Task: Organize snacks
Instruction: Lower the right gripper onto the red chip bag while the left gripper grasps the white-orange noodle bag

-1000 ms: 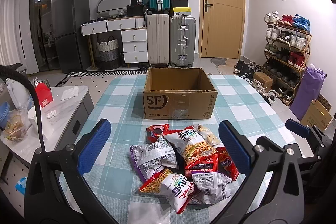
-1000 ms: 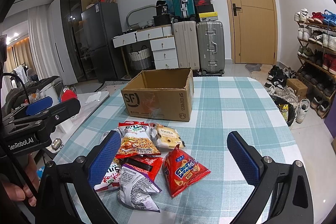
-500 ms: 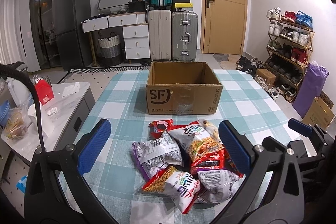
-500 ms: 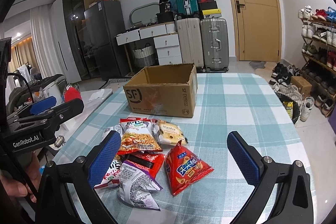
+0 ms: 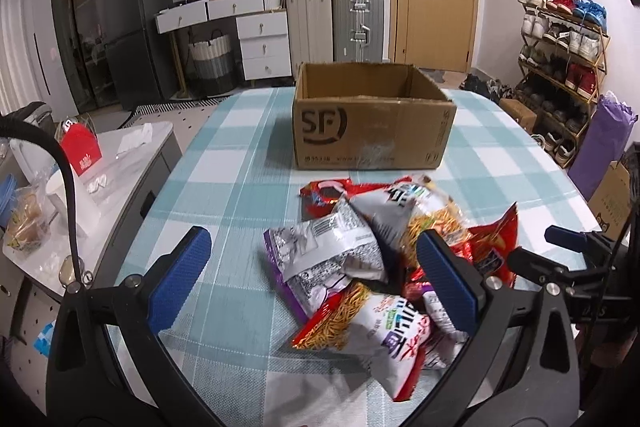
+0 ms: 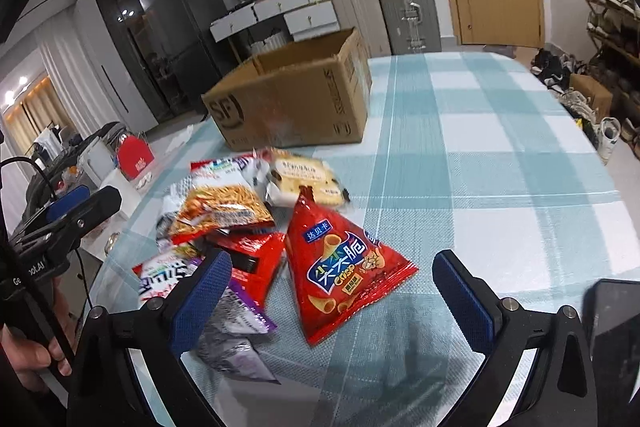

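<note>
An open, empty SF cardboard box stands at the far side of the checked table; it also shows in the right wrist view. A pile of snack bags lies in front of it. My left gripper is open, low over a grey and purple bag and a noodle-snack bag. My right gripper is open, just above a red triangular crisp bag, with a yellow noodle bag and a biscuit pack beyond.
The checked tablecloth covers a table whose right edge drops to the floor. A side counter with cups and a red box stands on the left. Suitcases, drawers and a shoe rack line the room.
Both grippers have moved forward and down toward the snack pile, which now looks larger. The right gripper has tilted left over the red triangular bag. Both stay open.
</note>
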A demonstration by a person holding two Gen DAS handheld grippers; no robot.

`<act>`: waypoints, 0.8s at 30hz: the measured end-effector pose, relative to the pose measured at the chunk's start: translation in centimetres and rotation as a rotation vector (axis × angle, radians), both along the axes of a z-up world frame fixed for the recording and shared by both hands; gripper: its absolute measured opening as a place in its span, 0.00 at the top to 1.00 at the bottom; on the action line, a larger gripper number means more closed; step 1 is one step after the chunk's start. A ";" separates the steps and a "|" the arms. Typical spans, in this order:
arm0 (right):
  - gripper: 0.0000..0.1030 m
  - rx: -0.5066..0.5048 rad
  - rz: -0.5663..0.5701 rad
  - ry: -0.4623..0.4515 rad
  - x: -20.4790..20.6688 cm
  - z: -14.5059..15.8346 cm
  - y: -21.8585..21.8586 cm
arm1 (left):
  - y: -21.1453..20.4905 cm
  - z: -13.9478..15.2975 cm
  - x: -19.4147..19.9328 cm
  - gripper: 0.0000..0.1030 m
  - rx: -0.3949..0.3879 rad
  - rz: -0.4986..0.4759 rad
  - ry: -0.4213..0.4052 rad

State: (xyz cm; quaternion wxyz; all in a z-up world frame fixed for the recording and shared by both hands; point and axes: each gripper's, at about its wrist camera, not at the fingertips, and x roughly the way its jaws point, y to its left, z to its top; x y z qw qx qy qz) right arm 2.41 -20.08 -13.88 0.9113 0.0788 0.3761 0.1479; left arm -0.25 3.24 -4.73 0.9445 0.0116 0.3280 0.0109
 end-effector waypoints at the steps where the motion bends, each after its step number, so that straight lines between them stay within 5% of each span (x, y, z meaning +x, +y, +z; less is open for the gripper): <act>1: 0.00 -0.002 0.003 0.008 0.4 -0.4 0.0 | 0.1 -0.3 0.2 0.00 -0.001 0.000 0.003; 12: 0.05 -0.023 0.041 0.047 2.6 -2.6 1.2 | 0.3 -3.8 2.3 0.00 -0.012 -0.010 0.057; 14: 0.16 -0.034 0.050 0.070 2.9 -3.0 1.5 | 0.6 -4.4 2.7 0.00 -0.034 -0.018 0.066; 24: 0.40 -0.038 0.055 0.072 3.3 -3.8 1.0 | 1.9 -6.2 3.3 0.01 -0.085 -0.014 0.084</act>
